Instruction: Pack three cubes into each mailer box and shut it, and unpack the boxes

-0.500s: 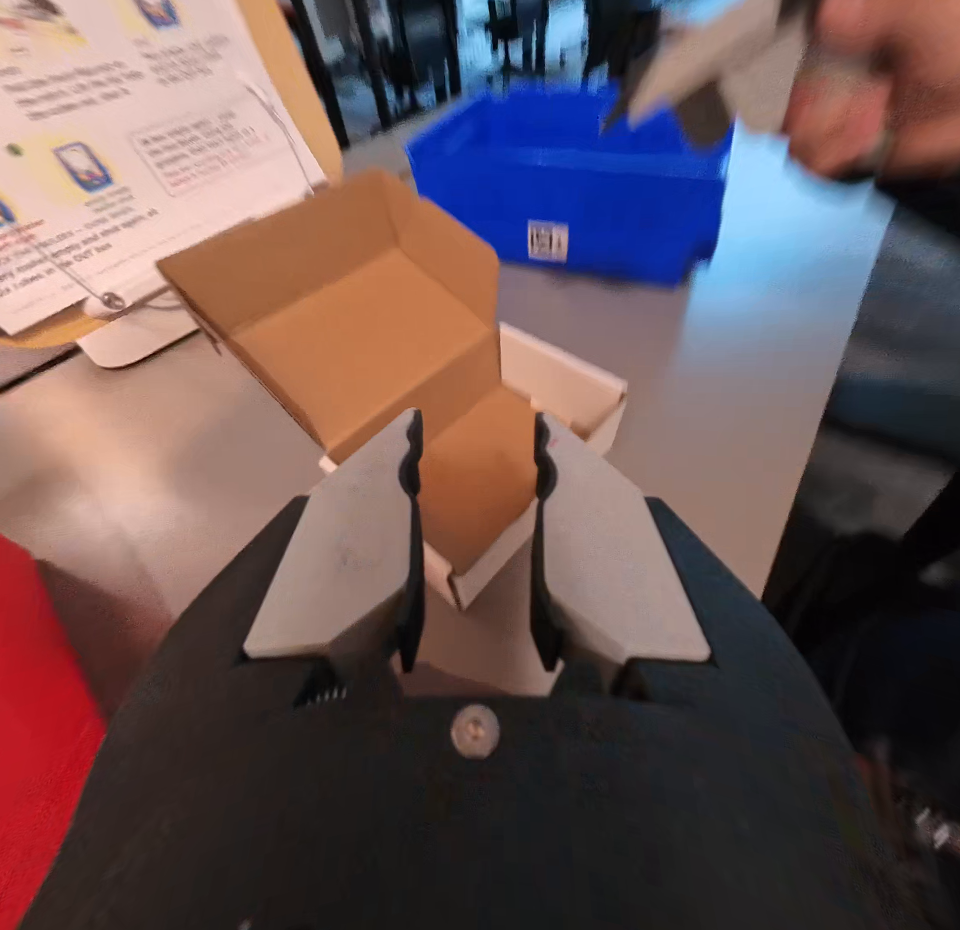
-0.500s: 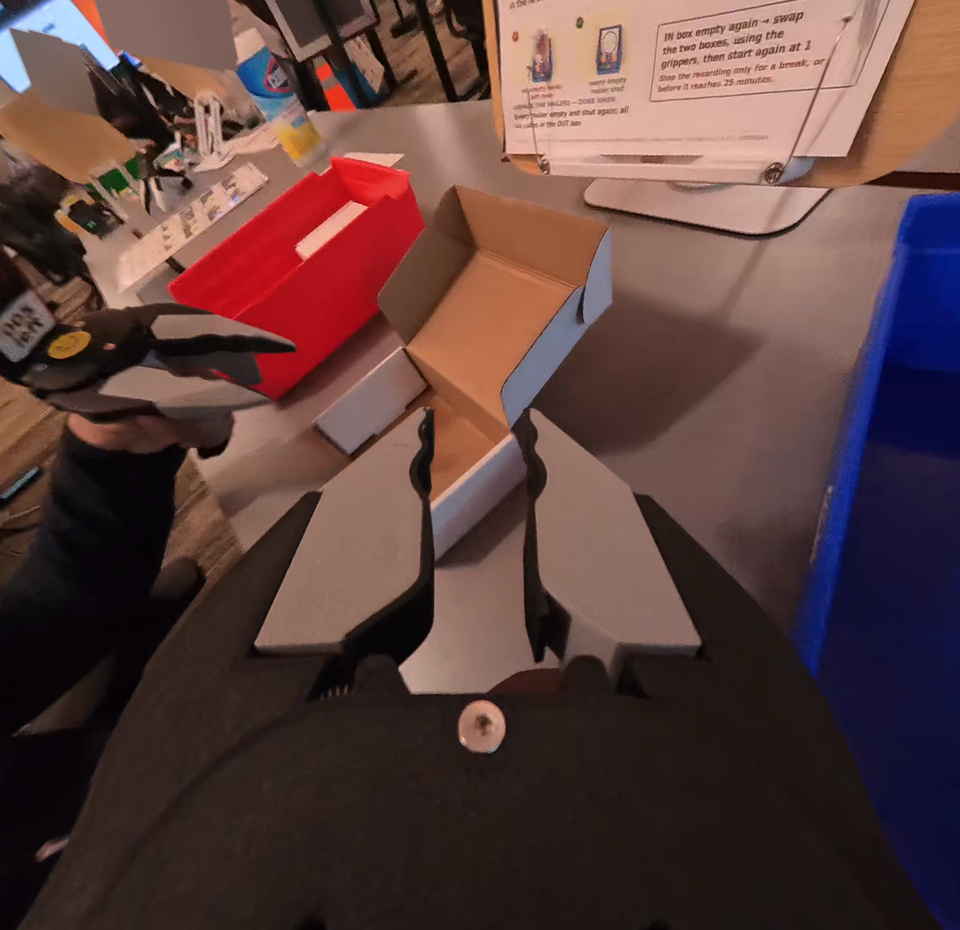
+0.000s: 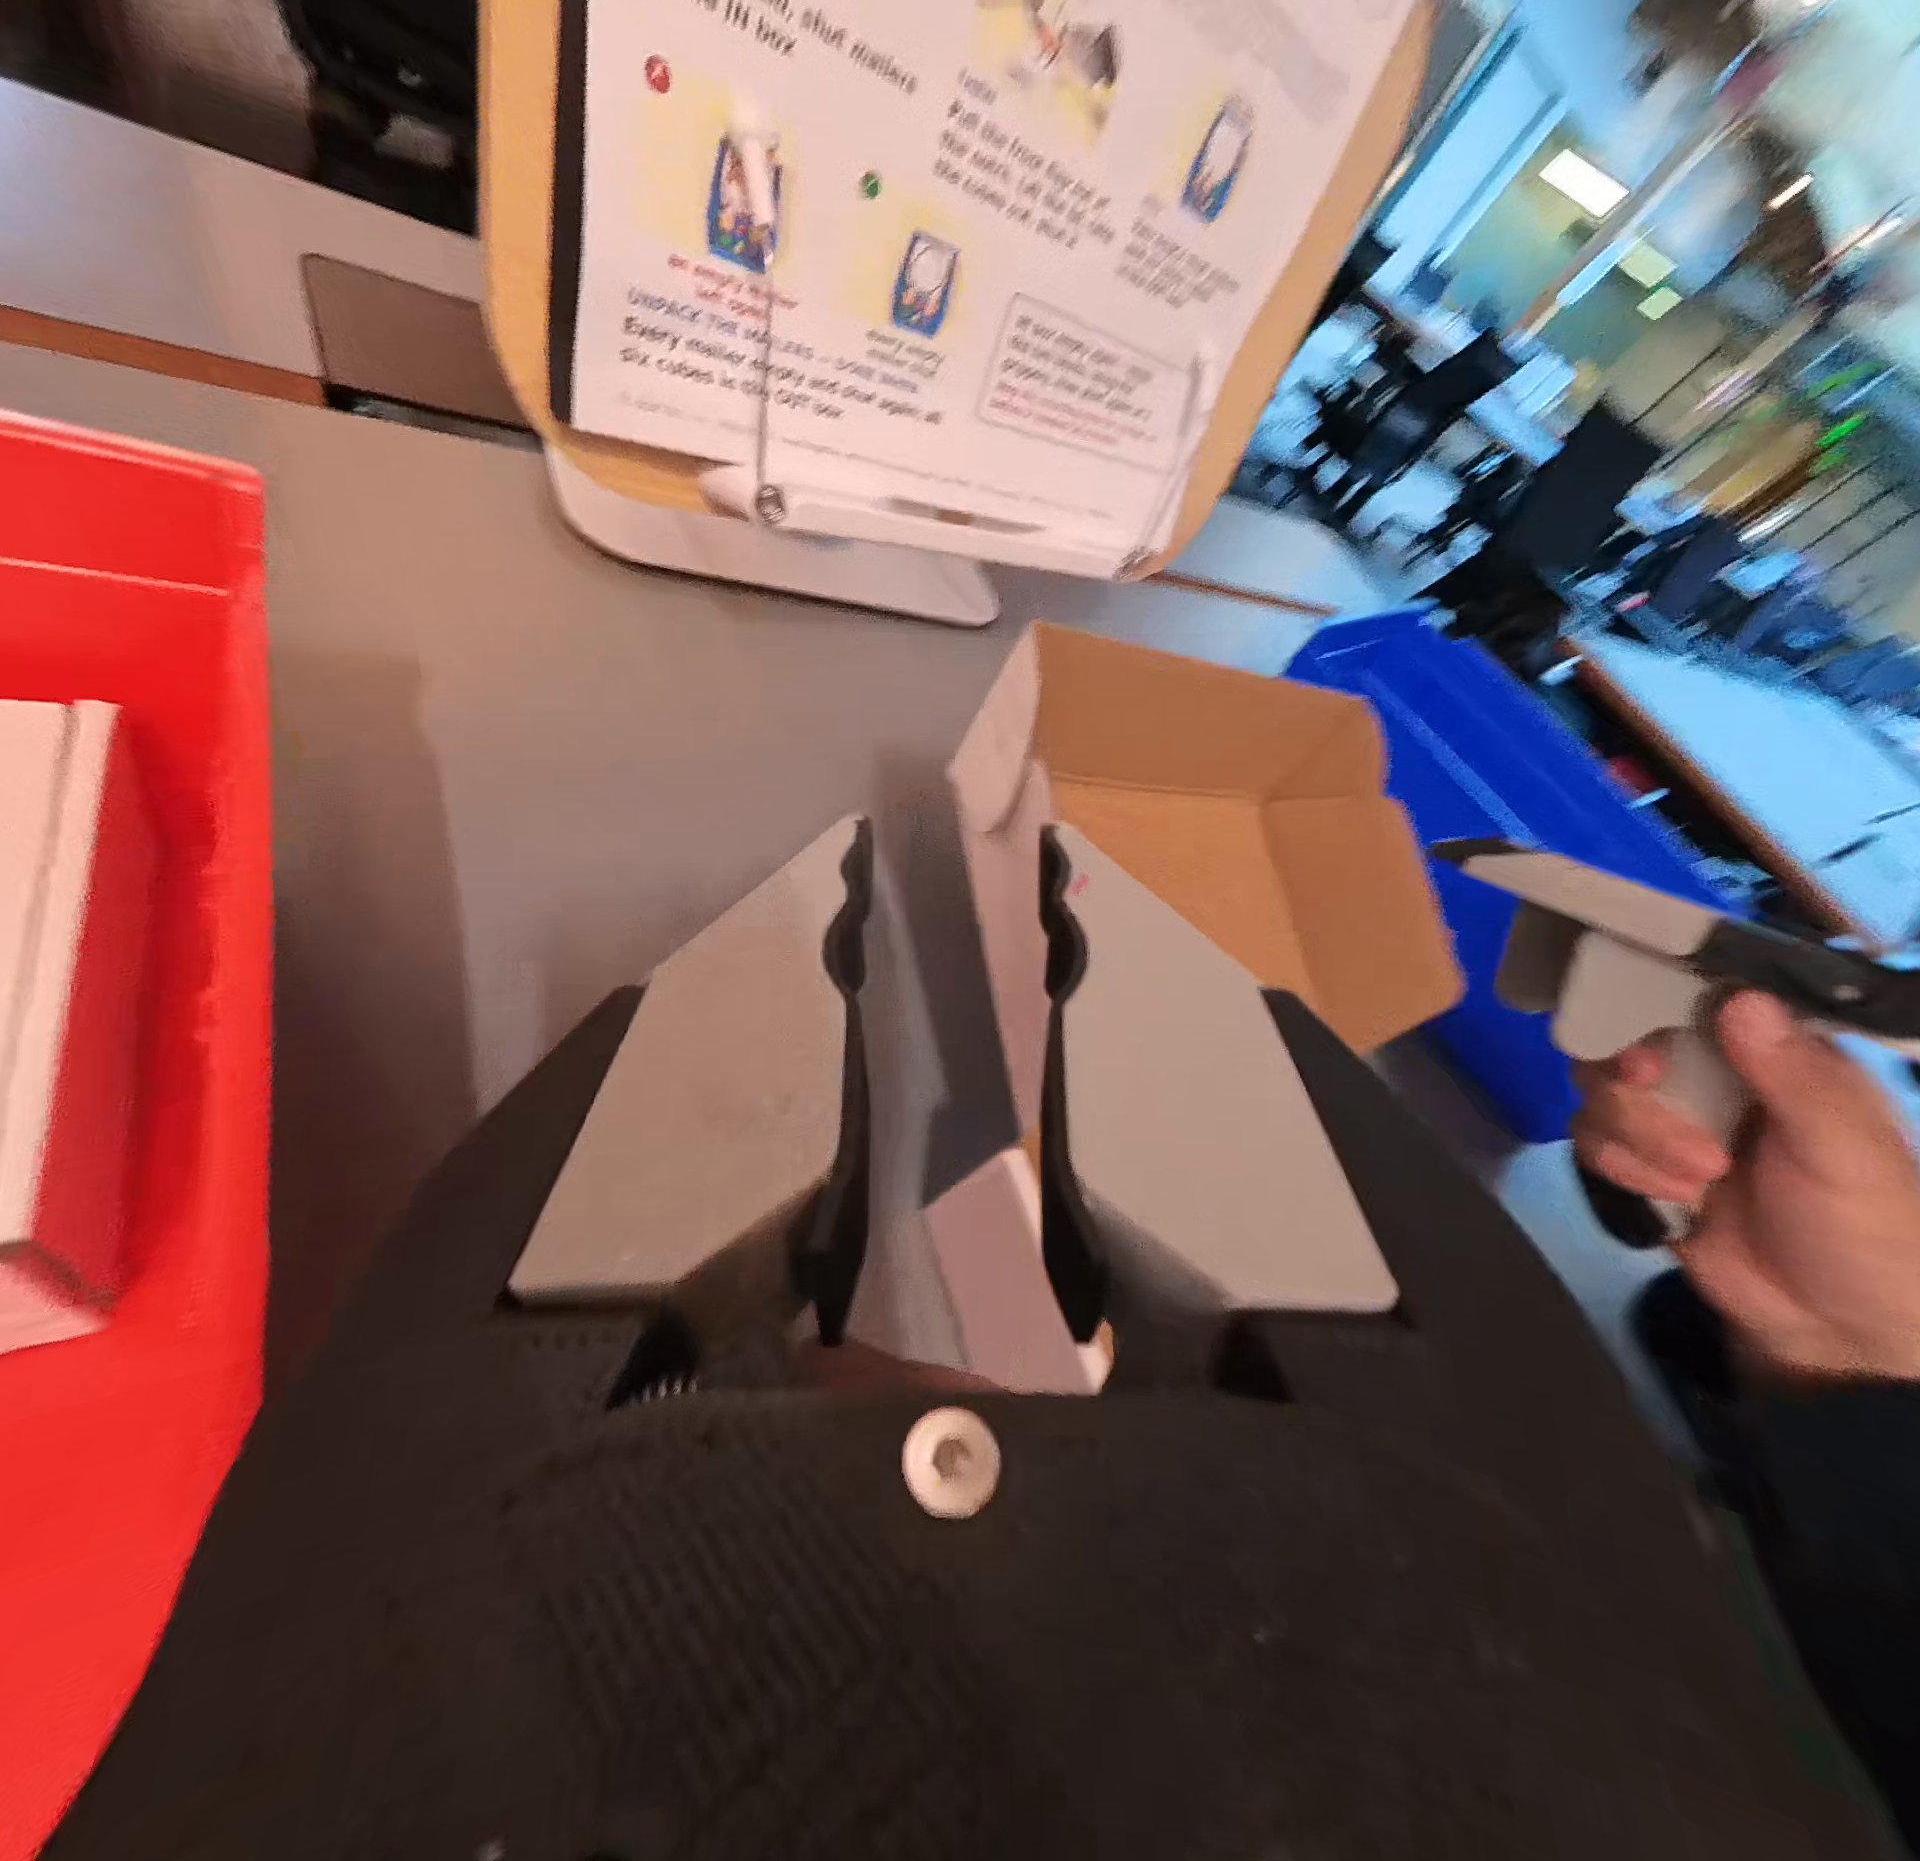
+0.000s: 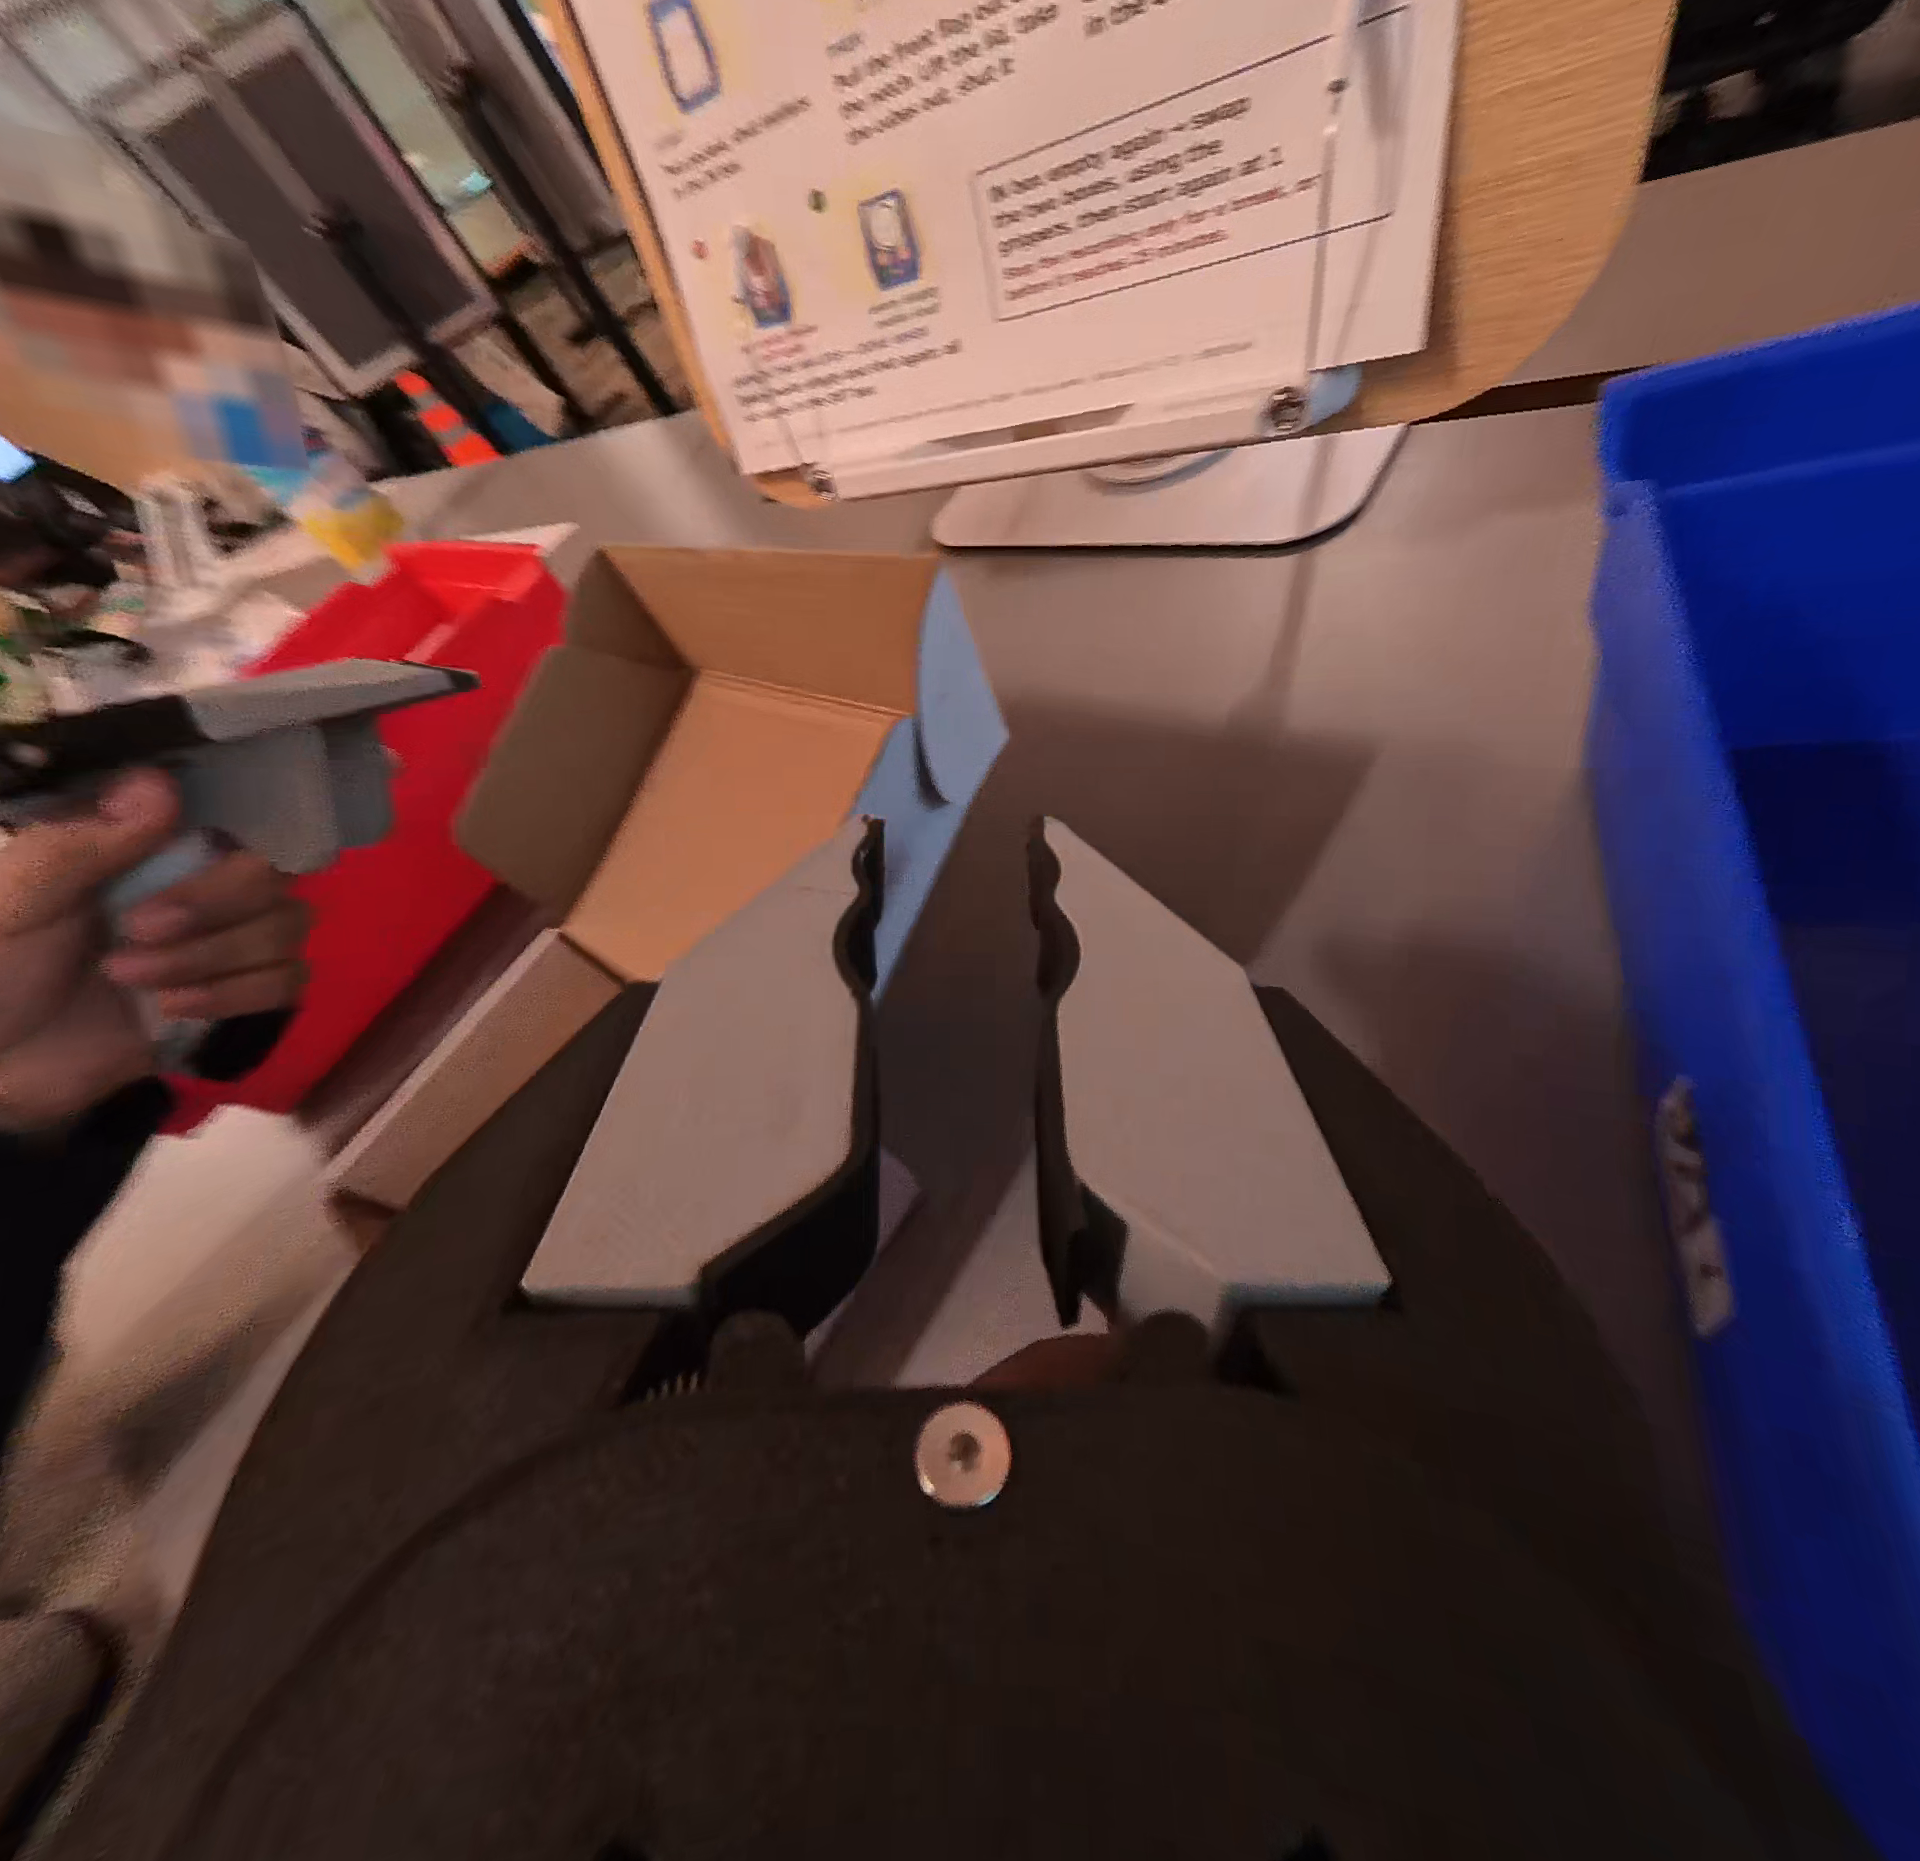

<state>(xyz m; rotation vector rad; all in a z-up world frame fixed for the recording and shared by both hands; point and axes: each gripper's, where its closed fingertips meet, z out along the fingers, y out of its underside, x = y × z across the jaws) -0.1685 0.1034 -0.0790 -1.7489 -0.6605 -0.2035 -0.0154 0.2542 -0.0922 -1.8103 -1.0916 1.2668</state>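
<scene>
An open mailer box (image 3: 1195, 772) stands on the grey table, white outside and brown inside, with its lid raised. No cubes show in it. My left gripper (image 3: 951, 855) is open at the box's left side, and the white side wall (image 3: 987, 1032) runs up between its fingers. My right gripper (image 4: 956, 845) is open at the box's right side (image 4: 727, 772), with the pale side flap (image 4: 935, 751) just past its fingertips. Each gripper also shows in the other's view, held in a hand: the right one (image 3: 1558, 897) and the left one (image 4: 395, 684).
A red bin (image 3: 177, 1084) at the left holds a shut white mailer box (image 3: 42, 980); it also shows in the right wrist view (image 4: 436, 803). A blue bin (image 4: 1766, 980) stands at the right. An instruction sheet on a stand (image 4: 1039, 201) is behind the box. My hands' fingertips stand some 20 centimetres from each other.
My left gripper has swung from facing the blue bin to facing the stand and now straddles the box's left wall. My right gripper has moved closer to the box's right side.
</scene>
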